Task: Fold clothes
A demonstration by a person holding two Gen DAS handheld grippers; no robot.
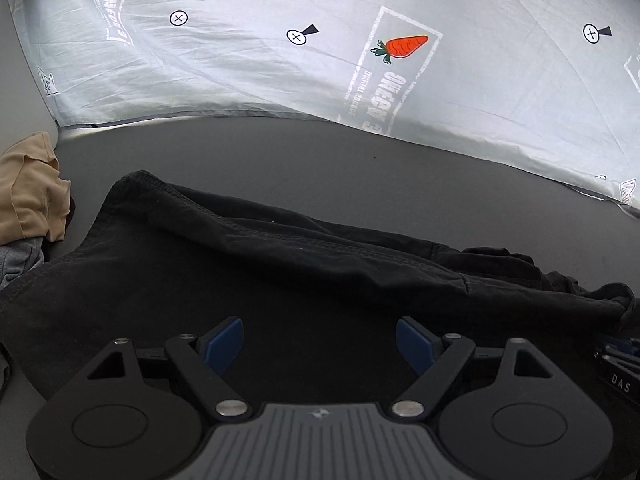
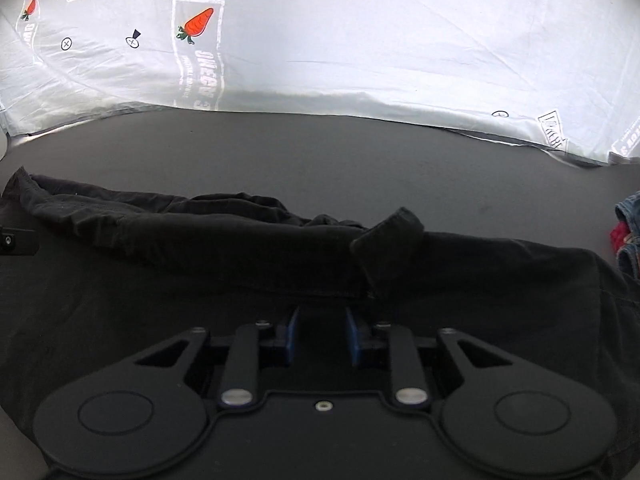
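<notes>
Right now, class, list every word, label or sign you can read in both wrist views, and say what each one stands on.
"LOOK HERE": in an arrow printed on the pale sheet, right wrist view.
"DAS": on a black part at the right edge, left wrist view.
Block lettering under the carrot print: upside down, not surely readable.
Circled cross marks: signs, no words.
Small edge labels on the sheet: too blurred.

The garment (image 1: pixel 280 264) lies spread across the surface (image 1: pixel 320 152), under both claws. Behind it, past a bare strip, a printed sheet (image 1: pixel 480 20) hangs. Left of the garment sits a pile of clothes (image 1: pixel 28 192); at its right edge, perhaps jeans (image 2: pixel 630 236), mostly cut off.
</notes>
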